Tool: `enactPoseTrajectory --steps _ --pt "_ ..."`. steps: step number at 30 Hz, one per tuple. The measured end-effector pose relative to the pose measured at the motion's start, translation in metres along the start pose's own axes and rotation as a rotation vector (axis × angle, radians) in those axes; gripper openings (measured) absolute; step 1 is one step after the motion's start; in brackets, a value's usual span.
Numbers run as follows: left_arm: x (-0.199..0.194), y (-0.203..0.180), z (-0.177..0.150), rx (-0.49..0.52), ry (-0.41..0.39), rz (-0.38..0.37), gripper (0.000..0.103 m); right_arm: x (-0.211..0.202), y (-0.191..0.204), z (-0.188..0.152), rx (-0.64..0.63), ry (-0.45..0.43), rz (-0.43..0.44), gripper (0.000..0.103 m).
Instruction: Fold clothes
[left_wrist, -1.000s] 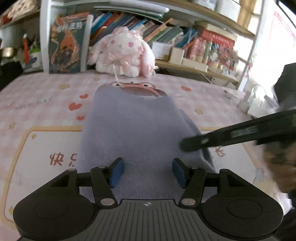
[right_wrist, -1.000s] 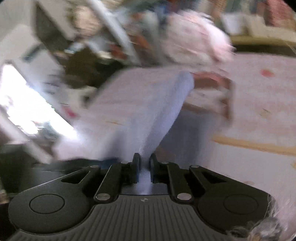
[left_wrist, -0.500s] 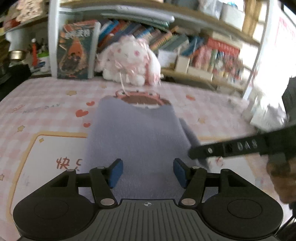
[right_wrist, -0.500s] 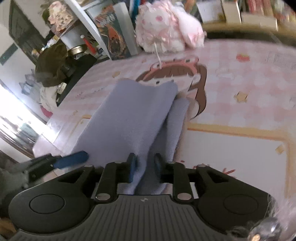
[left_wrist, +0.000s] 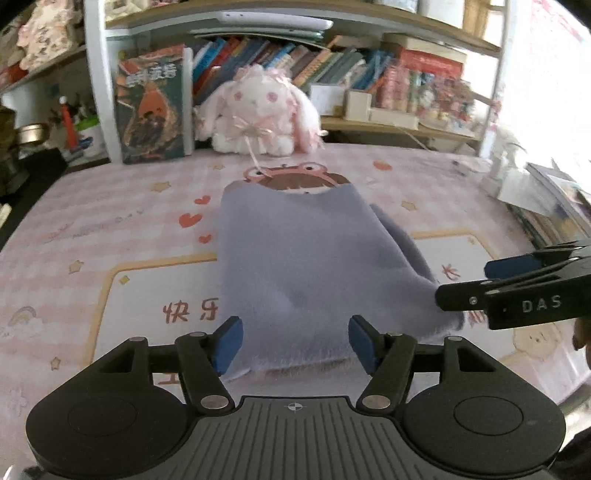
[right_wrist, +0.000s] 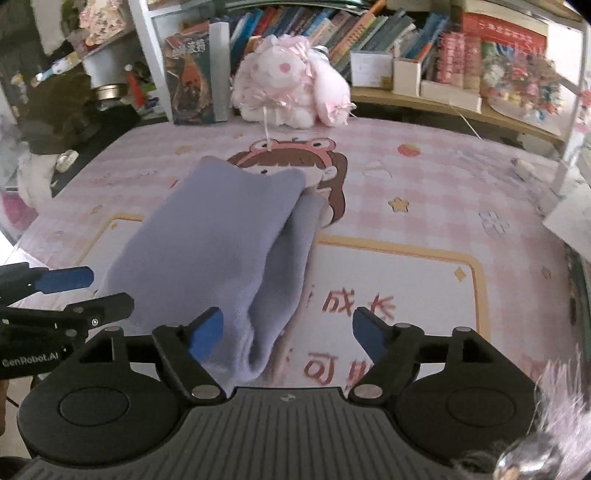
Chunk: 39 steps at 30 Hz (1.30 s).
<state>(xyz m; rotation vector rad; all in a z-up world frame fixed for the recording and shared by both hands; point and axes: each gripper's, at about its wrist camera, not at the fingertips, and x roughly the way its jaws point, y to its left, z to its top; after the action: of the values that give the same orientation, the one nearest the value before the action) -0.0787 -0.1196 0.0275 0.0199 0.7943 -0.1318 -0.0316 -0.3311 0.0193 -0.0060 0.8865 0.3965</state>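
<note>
- Lavender fleece garment (left_wrist: 306, 266) lies folded lengthwise on the pink cartoon-printed surface (left_wrist: 110, 236), a long strip running from the near edge toward the printed cartoon girl's head (right_wrist: 295, 166); in the right wrist view a second layer peeks out along its right side.
- Handling, as a judgement: soft, light and floppy, with a fuzzy nap that should grip the pads well; it will sag and drag rather than hold shape. The near hem and its two near corners look like the sensible places to pinch for a fold toward the far end.
- Left claw (left_wrist: 295, 343) is open and opening a little more, pads straddling the near hem without pressing it.
- Right claw (right_wrist: 284, 332) is opening wide; the cloth's right near corner sits between its pads, beside the left pad, not clamped.
- Around: a pink-and-white plush rabbit (left_wrist: 258, 110) and an upright book (left_wrist: 151, 107) at the far edge, bookshelves behind, papers at the right. Nothing lies on the garment; only the plush crowds the far end.
</note>
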Motion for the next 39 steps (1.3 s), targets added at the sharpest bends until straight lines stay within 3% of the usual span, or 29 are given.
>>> enactPoseTrajectory --steps 11,18,39 --pt "-0.011 0.040 -0.009 -0.027 0.030 -0.121 0.070 -0.011 0.045 -0.024 0.113 0.002 -0.081 0.079" --pt "-0.013 0.056 -0.015 0.007 0.045 -0.155 0.070 -0.013 0.064 -0.035 0.172 -0.001 -0.122 0.079" --pt "-0.010 0.081 -0.025 0.008 0.086 -0.278 0.070 -0.017 0.105 -0.043 0.161 0.025 -0.195 0.079"
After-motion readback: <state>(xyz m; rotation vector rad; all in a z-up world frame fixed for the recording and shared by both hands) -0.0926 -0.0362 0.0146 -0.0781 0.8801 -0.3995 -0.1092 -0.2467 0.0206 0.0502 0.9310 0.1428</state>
